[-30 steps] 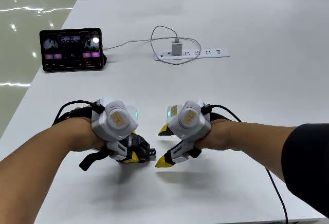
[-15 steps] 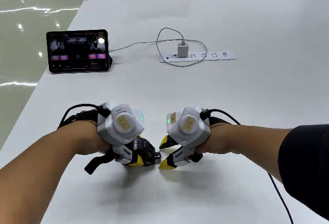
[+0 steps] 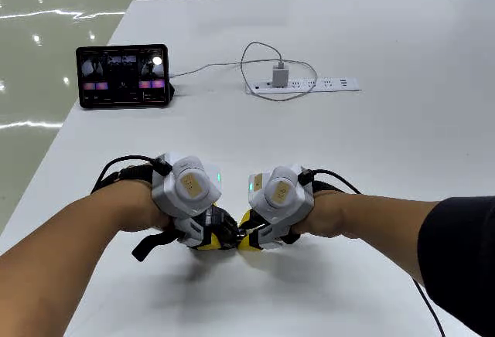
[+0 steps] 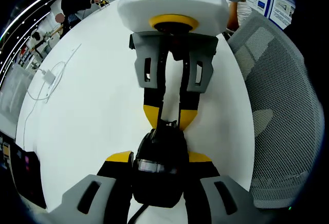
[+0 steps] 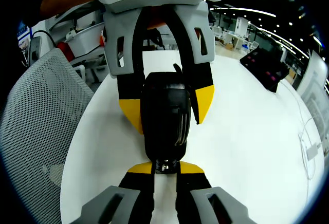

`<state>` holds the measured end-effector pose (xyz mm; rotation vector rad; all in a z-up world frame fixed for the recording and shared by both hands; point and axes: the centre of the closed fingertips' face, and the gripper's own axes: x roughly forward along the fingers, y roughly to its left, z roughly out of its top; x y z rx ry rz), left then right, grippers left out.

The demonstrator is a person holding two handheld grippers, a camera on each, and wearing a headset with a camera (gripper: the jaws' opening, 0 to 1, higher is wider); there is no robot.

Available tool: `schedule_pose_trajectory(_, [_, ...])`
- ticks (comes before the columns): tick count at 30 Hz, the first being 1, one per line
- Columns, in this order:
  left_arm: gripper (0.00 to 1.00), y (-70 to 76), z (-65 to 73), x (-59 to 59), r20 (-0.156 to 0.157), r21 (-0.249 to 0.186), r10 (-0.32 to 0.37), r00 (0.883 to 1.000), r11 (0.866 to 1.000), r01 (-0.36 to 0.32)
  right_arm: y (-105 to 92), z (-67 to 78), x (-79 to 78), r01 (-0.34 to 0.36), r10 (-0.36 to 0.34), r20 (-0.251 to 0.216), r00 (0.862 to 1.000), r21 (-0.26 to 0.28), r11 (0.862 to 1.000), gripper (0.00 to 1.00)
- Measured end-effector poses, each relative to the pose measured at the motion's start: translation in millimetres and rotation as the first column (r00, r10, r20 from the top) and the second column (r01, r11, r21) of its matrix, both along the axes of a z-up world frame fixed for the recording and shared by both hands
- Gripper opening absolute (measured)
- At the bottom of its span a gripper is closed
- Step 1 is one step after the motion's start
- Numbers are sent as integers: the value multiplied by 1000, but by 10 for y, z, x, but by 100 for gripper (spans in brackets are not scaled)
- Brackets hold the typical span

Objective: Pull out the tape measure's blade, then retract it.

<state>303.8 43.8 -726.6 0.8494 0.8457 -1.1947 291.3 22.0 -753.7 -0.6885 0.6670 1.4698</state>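
Note:
A black tape measure [image 3: 225, 232] is held just above the white table [image 3: 348, 144], with my left gripper [image 3: 207, 238] shut on its body. Its case [image 4: 158, 175] sits between my left gripper's [image 4: 160, 158] yellow-tipped jaws. My right gripper [image 3: 246, 239] meets it nose to nose and is shut on the blade's end hook [image 5: 164, 165]. The right gripper [image 5: 164, 169] pinches that small tab at the case's [image 5: 164, 116] mouth, with the left gripper [image 5: 167, 108] around the case behind it. The right gripper [image 4: 168, 119] comes in from above in the left gripper view. No length of blade shows.
A tablet [image 3: 124, 76] stands at the table's far left. A power strip [image 3: 305, 85] with a charger and looped cable lies at the far middle. A grey mesh chair [image 4: 277, 106] stands beside the table. The table's left edge runs close to my left arm.
My right gripper has moved left to the tape measure and shut on the blade's end hook; a second ago it stood open and apart. The left gripper has kept its hold.

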Motion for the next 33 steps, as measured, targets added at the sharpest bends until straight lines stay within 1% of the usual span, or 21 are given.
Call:
schedule_pose_trajectory(1, [33,0,0,4,2,-1,0,1000,1000,0,10,-3,-36,-26,26,-8,1000,6,1000,11])
schedule_pose_trajectory(2, [33,-1,-2,3,2,-1,-1,1000,1000,1,6,-3,-31,-17,17,-5,1000,3,1000,10])
schedule_pose_trajectory(4, [33,-2,-1,5,6,-1,0,1000,1000,0,-1,-4,-50,-28,28,2,1000,-1,1000,10])
schedule_pose_trajectory(7, [33,-3,0,8,5,-6,2,1000,1000,-2,-13,-1,-37,-18,18,-11,1000,5,1000,9])
schedule_pose_trajectory(12, [33,-2,2,7,9,-7,4,1000,1000,-4,-15,-6,-30,-25,25,-11,1000,-1,1000,9])
schedule_pose_trajectory(17, [33,2,6,17,6,-18,18,1000,1000,-18,-105,-5,-9,-18,18,-16,1000,-13,1000,9])
schedule_pose_trajectory(33, [33,-7,3,6,2,-14,11,1000,1000,-11,-213,-22,16,0,0,-19,1000,-23,1000,10])
